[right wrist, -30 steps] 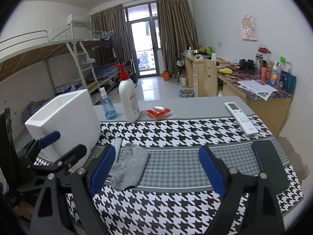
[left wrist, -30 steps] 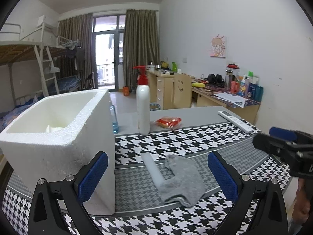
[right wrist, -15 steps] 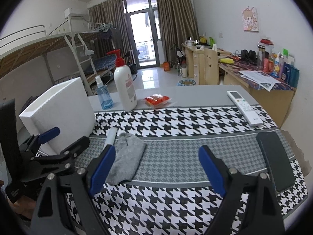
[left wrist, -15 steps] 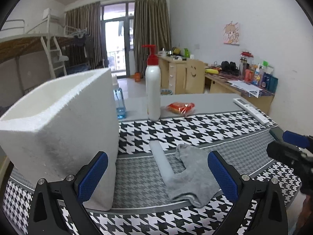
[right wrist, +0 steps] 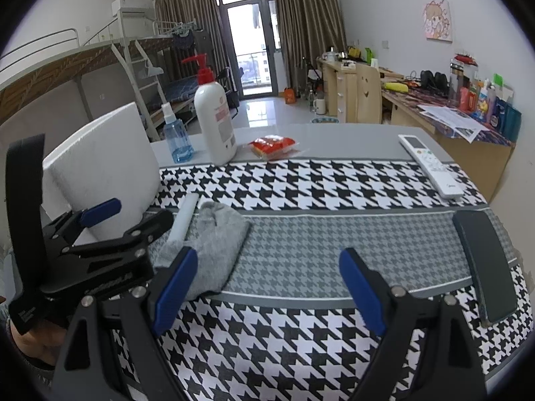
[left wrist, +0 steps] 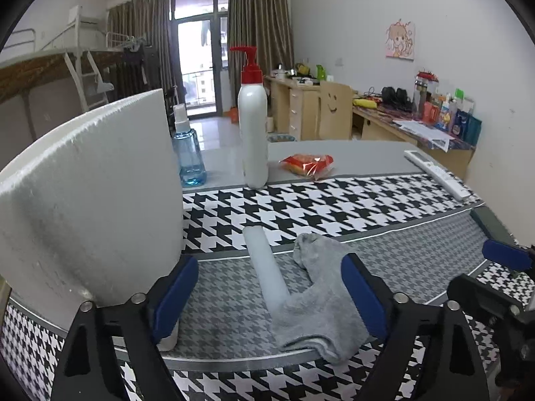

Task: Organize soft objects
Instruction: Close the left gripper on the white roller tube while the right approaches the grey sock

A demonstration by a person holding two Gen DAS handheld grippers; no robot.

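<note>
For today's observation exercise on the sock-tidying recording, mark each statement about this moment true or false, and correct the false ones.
1. The grey sock lies flat on the houndstooth mat. True.
2. The white pump bottle has a blue top. False: its pump is red.
3. The left gripper has lifted the sock. False: its fingers are closing on either side of sock and white tube, both lying on the mat, not gripped.
4. A white foam box stands left of the sock. True.
5. The right gripper holds the remote control. False: it is open and empty; the remote lies far off.
</note>
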